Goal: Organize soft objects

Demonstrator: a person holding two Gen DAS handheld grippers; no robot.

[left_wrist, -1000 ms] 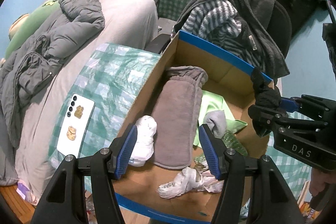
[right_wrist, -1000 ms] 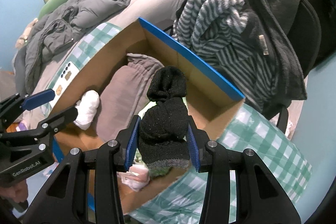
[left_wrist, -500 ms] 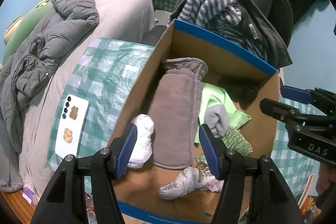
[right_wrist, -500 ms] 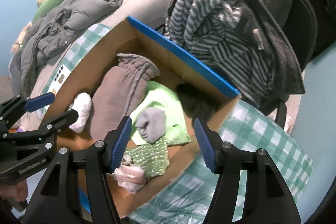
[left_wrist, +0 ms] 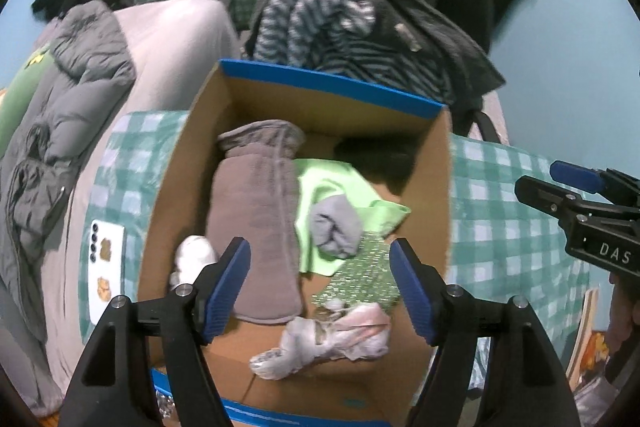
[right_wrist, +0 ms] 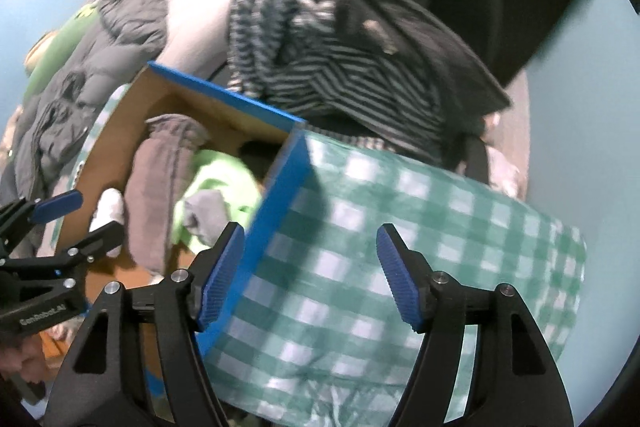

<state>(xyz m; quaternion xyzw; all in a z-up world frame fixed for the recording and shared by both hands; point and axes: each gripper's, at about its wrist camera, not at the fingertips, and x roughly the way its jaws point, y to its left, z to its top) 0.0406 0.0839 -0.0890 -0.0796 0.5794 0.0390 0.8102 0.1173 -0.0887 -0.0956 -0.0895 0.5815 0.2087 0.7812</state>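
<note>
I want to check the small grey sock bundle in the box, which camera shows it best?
The left wrist view: the grey sock bundle lies unobstructed on the green cloth. The right wrist view shows it blurred and smaller.

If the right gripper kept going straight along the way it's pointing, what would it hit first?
Most likely the green checked cloth: the right gripper, jaws just opened with nothing between them, points down at it, beside the cardboard box. Depth is unclear, and its left finger sits close to the box's blue edge.

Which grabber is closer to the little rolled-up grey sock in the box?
Left. The left gripper hangs over the cardboard box, just above the grey sock. The right gripper is outside the box, over the checkered cloth.
</note>
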